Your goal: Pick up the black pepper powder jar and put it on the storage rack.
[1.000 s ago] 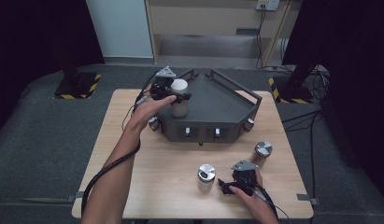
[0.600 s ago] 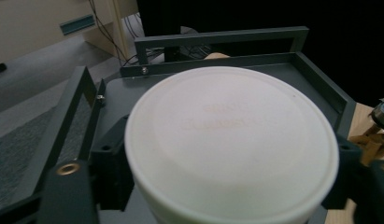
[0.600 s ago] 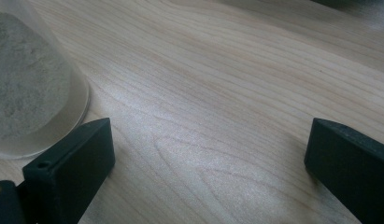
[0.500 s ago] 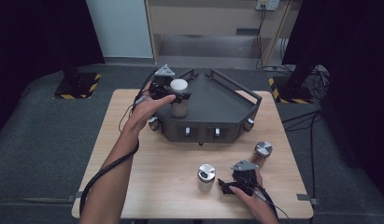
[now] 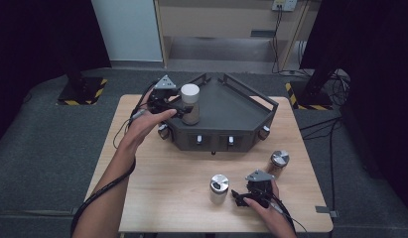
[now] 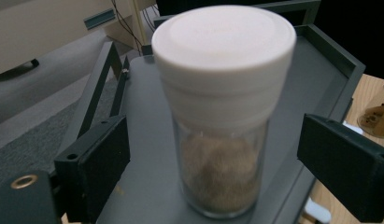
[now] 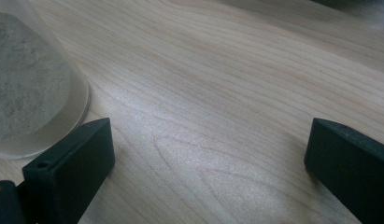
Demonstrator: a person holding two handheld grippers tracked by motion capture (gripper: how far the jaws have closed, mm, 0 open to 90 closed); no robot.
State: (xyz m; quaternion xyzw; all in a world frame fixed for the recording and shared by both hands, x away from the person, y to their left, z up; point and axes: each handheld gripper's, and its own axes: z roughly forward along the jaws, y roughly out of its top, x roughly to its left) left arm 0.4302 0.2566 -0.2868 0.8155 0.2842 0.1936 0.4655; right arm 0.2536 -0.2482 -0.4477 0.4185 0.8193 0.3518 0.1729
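- Since a second ago my left gripper [image 5: 179,110] has let go of the white-capped jar [image 5: 190,104]: its jaws have just been opening and now stand clear on either side, with the jar between them but untouched. My left hand [image 5: 144,124] has drawn back a little toward the table's left edge.
- From the left gripper view, that jar [image 6: 223,107] stands upright on the dark tray's [image 6: 147,154] floor, with brownish powder in its clear lower part and a wide white cap on top. Both black pads sit apart from the glass, with a gap on each side.
- On the high view the dark tray [image 5: 241,106] sits at the far middle of the table [image 5: 157,198], and the jar is at the tray's near-left corner, just inside the rim.
- Toward the near edge, a silver-capped jar [image 5: 219,188] stands upright on the bare wood, just left of my right gripper [image 5: 246,197].
- My right gripper lies low at the near-right part of the table, jaws wide apart and holding nothing; in the right gripper view I see bare wood between them and the clear base of that jar [image 7: 35,88] just beside the left jaw. I cannot tell if they touch.
- Farther right, a second silver-capped jar [image 5: 278,163] with brown contents stands near the right edge.
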